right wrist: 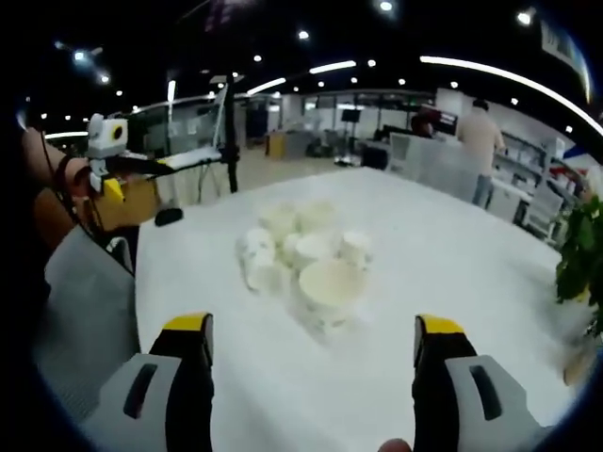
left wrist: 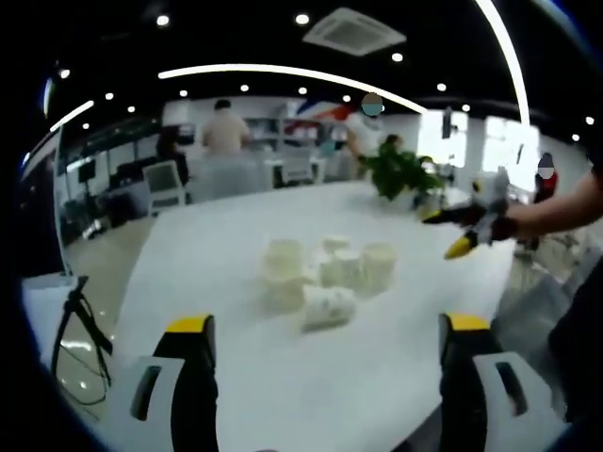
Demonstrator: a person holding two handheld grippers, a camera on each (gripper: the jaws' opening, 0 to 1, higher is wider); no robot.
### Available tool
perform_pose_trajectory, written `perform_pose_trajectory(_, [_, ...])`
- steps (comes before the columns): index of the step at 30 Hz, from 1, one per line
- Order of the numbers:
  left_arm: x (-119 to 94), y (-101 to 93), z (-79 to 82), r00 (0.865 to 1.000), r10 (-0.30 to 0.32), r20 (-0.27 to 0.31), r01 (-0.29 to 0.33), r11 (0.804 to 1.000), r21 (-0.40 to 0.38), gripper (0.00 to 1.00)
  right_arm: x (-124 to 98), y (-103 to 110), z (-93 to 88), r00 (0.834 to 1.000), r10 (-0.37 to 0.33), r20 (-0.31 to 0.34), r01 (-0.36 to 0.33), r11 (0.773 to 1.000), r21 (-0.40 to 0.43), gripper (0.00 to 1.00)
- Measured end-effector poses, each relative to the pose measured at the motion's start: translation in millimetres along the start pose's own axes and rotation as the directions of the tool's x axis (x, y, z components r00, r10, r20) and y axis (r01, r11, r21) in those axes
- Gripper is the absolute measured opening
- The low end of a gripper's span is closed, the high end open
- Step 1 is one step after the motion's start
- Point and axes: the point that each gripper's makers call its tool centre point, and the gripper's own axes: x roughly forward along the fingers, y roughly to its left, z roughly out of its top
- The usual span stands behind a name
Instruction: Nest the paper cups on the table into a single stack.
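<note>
Paper cups (left wrist: 325, 273) sat clustered loose on the white table (left wrist: 217, 282), one tipped on its side. Left gripper (left wrist: 325, 377) and right gripper (right wrist: 311, 377) hung apart above it, jaws spread, empty.

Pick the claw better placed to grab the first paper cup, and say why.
Probably the right claw: open, with an upright cup of the cluster close ahead between its jaws. The left claw, also open, faces a tipped cup that looks slightly farther off.

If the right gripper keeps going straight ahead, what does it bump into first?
Probably the nearest paper cup, the big-looking one at the front of the cluster on the white table. The right gripper is open; depth is hard to judge.
</note>
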Motion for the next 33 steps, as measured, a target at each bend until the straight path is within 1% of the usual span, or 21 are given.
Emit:
perform_pose_trajectory(3, [-1, 2.9, 1.6, 1.000, 0.005, -0.002, -0.005, 1.000, 0.006, 0.97, 7, -4, 4.5, 1.000, 0.001, 0.031, -0.002, 0.999, 0.037, 0.85])
perform_pose_trajectory(4, [-1, 4.1, 1.3, 1.000, 0.007, -0.004, -0.007, 1.000, 0.004, 0.96, 10, -5, 7.5, 0.999, 0.002, 0.045, -0.004, 0.999, 0.033, 0.85])
perform_pose_trajectory(8, [-1, 5.3, 1.8, 1.000, 0.007, -0.009, -0.007, 1.000, 0.008, 0.96, 20, -7, 9.1, 0.999, 0.005, 0.046, -0.005, 1.000, 0.006, 0.83])
perform_pose_trajectory(10, [-2, 5.5, 4.7, 1.000, 0.008, -0.002, -0.007, 1.000, 0.026, 0.95, 26, -9, 8.5, 0.999, 0.006, 0.041, -0.005, 1.000, -0.006, 0.82])
perform_pose_trajectory(15, [-2, 3.2, 6.7, 1.000, 0.001, -0.008, -0.001, 1.000, 0.030, 0.95, 39, -10, 8.5, 0.999, 0.017, 0.042, -0.016, 1.000, -0.023, 0.79])
perform_pose_trajectory(18, [-2, 1.6, 6.6, 1.000, -0.001, -0.016, 0.001, 0.999, 0.036, 0.95, 51, -10, 3.8, 0.999, 0.025, 0.026, -0.025, 0.999, -0.031, 0.77])
perform_pose_trajectory(21, [-2, 1.2, 6.7, 1.000, -0.003, -0.019, 0.004, 0.999, 0.033, 0.95, 60, -12, 0.6, 0.999, 0.030, 0.026, -0.029, 0.999, -0.018, 0.76])
perform_pose_trajectory(22, [-2, 0.7, 6.9, 1.000, -0.004, -0.021, 0.004, 0.999, 0.036, 0.95, 68, -13, -5.1, 0.999, 0.035, 0.004, -0.035, 0.999, -0.033, 0.75])
perform_pose_trajectory(23, [-3, 0.2, 6.7, 1.000, -0.004, -0.023, 0.005, 0.999, 0.036, 0.95, 71, -13, -6.2, 0.999, 0.037, 0.001, -0.037, 0.999, -0.038, 0.74])
perform_pose_trajectory(27, [-3, -4.9, 2.7, 0.999, -0.012, -0.038, 0.014, 0.999, 0.038, 0.95, 84, -19, -11.1, 0.999, 0.034, -0.007, -0.035, 0.998, -0.057, 0.70])
perform_pose_trajectory(30, [-5, -6.9, -2.0, 0.999, -0.013, -0.050, 0.015, 0.999, 0.041, 0.95, 92, -19, -10.4, 0.999, 0.039, -0.013, -0.039, 0.997, -0.059, 0.68])
perform_pose_trajectory(31, [-5, -7.2, -2.9, 0.999, -0.014, -0.052, 0.016, 0.999, 0.039, 0.95, 97, -22, -13.4, 0.999, 0.042, -0.016, -0.043, 0.997, -0.063, 0.67])
perform_pose_trajectory(33, [-6, -6.8, -5.0, 0.998, -0.011, -0.056, 0.013, 0.999, 0.035, 0.95, 101, -22, -12.4, 0.999, 0.044, -0.018, -0.046, 0.997, -0.067, 0.64])
